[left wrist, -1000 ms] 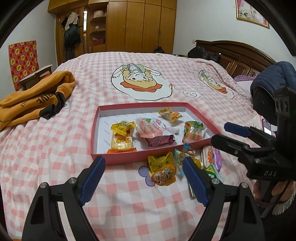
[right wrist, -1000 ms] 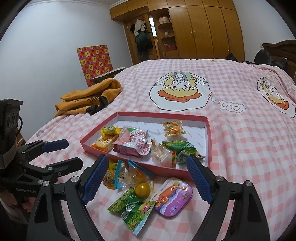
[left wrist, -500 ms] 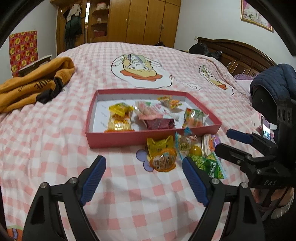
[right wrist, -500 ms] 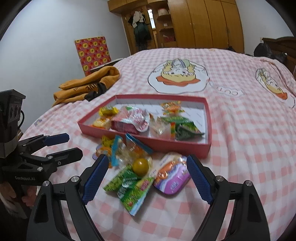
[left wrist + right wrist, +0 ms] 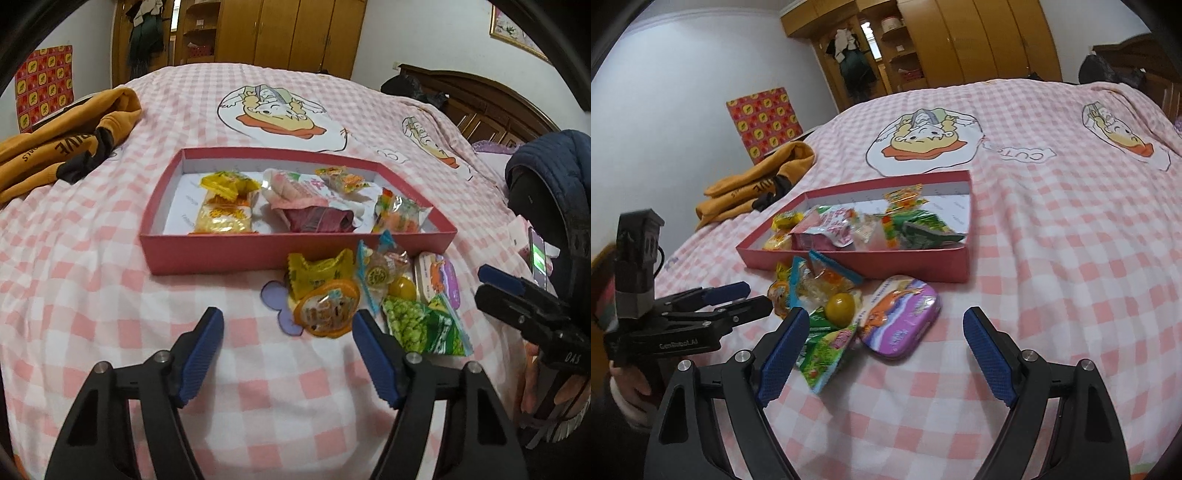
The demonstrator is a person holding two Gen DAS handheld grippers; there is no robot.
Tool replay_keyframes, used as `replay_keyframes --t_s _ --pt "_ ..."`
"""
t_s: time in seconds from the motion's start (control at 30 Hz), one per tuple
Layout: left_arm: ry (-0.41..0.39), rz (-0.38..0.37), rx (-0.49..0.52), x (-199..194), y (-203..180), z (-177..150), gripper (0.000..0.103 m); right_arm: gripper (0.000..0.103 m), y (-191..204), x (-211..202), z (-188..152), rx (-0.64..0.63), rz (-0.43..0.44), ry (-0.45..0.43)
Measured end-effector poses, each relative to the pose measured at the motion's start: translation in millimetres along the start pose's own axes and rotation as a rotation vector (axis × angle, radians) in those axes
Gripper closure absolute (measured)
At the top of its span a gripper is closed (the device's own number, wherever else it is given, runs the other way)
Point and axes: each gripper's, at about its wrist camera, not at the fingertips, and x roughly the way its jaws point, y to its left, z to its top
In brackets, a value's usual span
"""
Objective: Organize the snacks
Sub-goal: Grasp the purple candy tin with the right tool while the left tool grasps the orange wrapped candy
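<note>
The left gripper [image 5: 288,350] is hovering just above the pink checked bedspread [image 5: 110,280], its blue-padded jaws spread wide and gripping nothing. The right gripper [image 5: 882,354] is hanging low over the same cover, likewise spread wide and empty.

Just beyond the fingertips, a small heap of loose snacks is lying on the bedspread, in front of the red box's near wall. An orange-lidded jelly cup [image 5: 327,308] is sitting between the left gripper's pads, slightly ahead of them, overlapping a yellow packet [image 5: 317,271]. Beside these a blue-edged clear candy wrapper [image 5: 380,273] is resting, with a small yellow ball [image 5: 841,307] and a green pea-snack bag [image 5: 424,325] touching it. A purple oval tin [image 5: 901,321] is lying flat in front of the right gripper, just beside the ball.

Farther on, the shallow red box [image 5: 236,251] is sitting open on the bed, holding a yellow packet [image 5: 225,214], a pink-and-white bag [image 5: 295,192] over a dark red one, and several small colourful packets toward its right end.

Beyond the box, an orange sweatshirt [image 5: 55,144] is lying crumpled at the left, and a cartoon print [image 5: 273,110] is showing on the cover. Wooden wardrobes [image 5: 295,33] are standing against the far wall.
</note>
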Motion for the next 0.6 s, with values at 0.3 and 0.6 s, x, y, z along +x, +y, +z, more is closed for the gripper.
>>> replay_keyframes --t_s 0.3,0.6 --pt "0.006 -0.008 0.024 18 -16 5 0.047 0.035 -2 31 9 0.001 -0.06 0.08" --pt "0.01 -0.016 -0.009 15 -10 -2 0.081 0.039 19 47 -6 -0.103 -0.148 0.078"
